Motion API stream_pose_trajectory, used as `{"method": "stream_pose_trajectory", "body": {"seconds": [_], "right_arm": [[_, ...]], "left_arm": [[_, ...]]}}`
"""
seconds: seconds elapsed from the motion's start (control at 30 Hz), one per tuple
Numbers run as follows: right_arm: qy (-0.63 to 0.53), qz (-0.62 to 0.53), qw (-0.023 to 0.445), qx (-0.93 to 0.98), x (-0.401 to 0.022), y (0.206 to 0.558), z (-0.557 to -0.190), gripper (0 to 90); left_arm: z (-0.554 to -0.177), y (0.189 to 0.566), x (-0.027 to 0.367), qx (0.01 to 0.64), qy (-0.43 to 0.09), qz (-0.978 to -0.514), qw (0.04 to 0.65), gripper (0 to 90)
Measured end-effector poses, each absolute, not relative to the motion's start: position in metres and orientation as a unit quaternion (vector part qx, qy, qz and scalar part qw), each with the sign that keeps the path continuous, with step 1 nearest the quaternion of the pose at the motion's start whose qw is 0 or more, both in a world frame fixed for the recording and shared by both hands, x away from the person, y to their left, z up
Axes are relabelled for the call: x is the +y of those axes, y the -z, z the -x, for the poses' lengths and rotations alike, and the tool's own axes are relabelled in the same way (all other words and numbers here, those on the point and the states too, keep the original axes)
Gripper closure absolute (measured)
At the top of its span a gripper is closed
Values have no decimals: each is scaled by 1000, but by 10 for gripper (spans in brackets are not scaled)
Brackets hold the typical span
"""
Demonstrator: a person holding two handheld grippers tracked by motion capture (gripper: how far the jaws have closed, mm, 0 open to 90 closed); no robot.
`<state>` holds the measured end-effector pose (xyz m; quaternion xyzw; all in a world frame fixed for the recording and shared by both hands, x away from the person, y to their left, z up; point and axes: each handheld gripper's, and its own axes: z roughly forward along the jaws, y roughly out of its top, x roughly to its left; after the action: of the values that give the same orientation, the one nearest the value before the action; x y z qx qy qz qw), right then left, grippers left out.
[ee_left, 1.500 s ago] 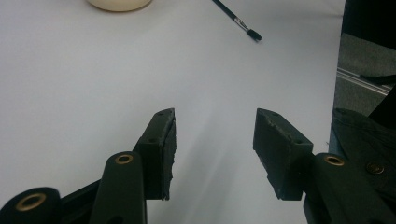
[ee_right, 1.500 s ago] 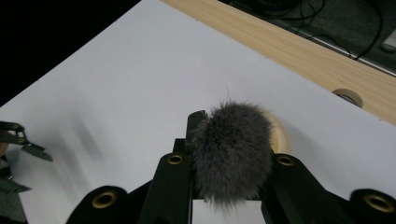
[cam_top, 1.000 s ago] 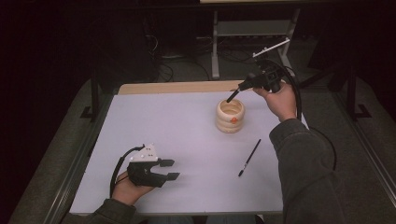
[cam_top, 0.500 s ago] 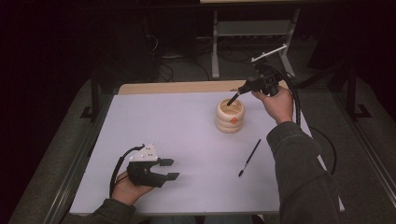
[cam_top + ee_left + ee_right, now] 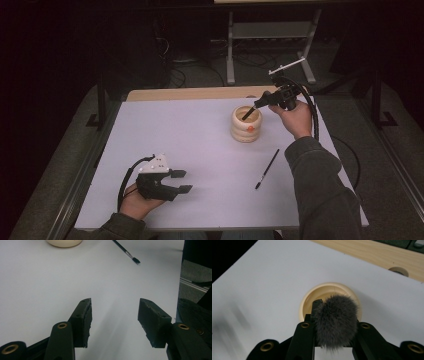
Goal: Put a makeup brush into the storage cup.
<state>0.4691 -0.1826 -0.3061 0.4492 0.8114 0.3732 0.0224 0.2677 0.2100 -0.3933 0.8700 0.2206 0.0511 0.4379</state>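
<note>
- Brush (image 5: 336,321), fluffy-headed: clamped in right gripper (image 5: 261,103), now lowered from above into mouth of cream holder (image 5: 246,124), upper right of high view; insertion apparently underway.
- Left gripper (image 5: 181,181): jaws apart, idle, lower left.
- Thin brush (image 5: 267,168): lying loose right of centre.

In the right gripper view a fluffy grey brush head (image 5: 336,321) sits between the closed jaws and hides most of the pot's (image 5: 308,302) opening and near rim, so the inside cannot be seen. In the left gripper view the top edge cuts off all but the base of the pot (image 5: 64,243) and the far end of the thin brush (image 5: 126,251). From above, the person's arms run off the near edge.
</note>
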Motion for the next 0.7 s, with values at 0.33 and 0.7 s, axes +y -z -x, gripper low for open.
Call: {"method": "stream_pose_trajectory", "body": {"seconds": [0.33, 0.7], "right_arm": [[-357, -451, 21, 818, -177, 321, -468, 760], [-369, -455, 6, 810, -177, 326, -466, 758]], "left_arm": [[-268, 393, 211, 224, -50, -869, 438, 444], [-268, 394, 214, 226, -50, -867, 441, 437]]}}
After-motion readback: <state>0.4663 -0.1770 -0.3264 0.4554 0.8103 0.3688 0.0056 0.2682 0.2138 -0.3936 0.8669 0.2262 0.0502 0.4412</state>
